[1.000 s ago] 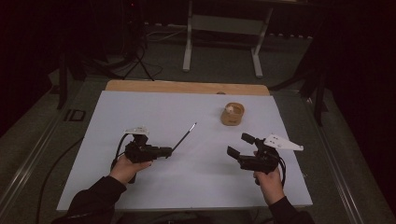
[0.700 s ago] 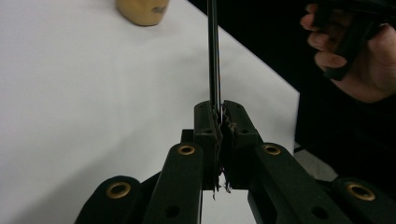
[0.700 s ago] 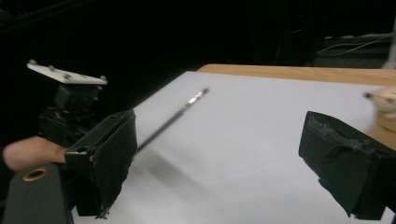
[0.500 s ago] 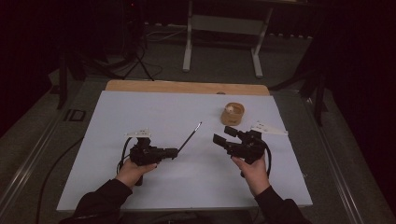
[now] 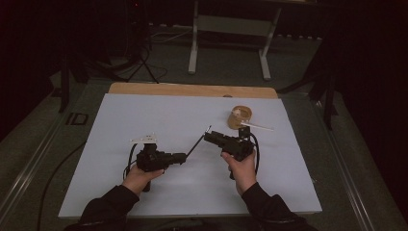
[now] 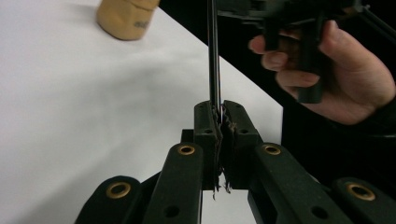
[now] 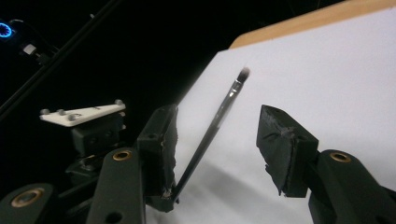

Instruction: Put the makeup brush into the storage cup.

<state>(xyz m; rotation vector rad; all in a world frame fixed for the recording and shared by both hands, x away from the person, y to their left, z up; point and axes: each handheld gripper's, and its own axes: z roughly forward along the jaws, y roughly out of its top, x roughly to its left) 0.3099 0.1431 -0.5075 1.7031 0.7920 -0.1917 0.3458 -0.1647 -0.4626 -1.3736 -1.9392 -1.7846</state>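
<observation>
A thin, dark-handled brush [image 7: 212, 128] with a metal ferrule stood clamped in the left gripper [image 5: 180, 156], above the white tabletop [image 5: 144, 115]. The right gripper [image 7: 217, 140] had just been closing, jaws half-wide around it, pads not pressing. Its bristle tip looked blurred.

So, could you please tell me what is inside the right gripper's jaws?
The thin brush slants between the jaws of the right gripper, which have just been closing. One pad is clear of it. Its lower end is pinched in the left gripper.
</observation>
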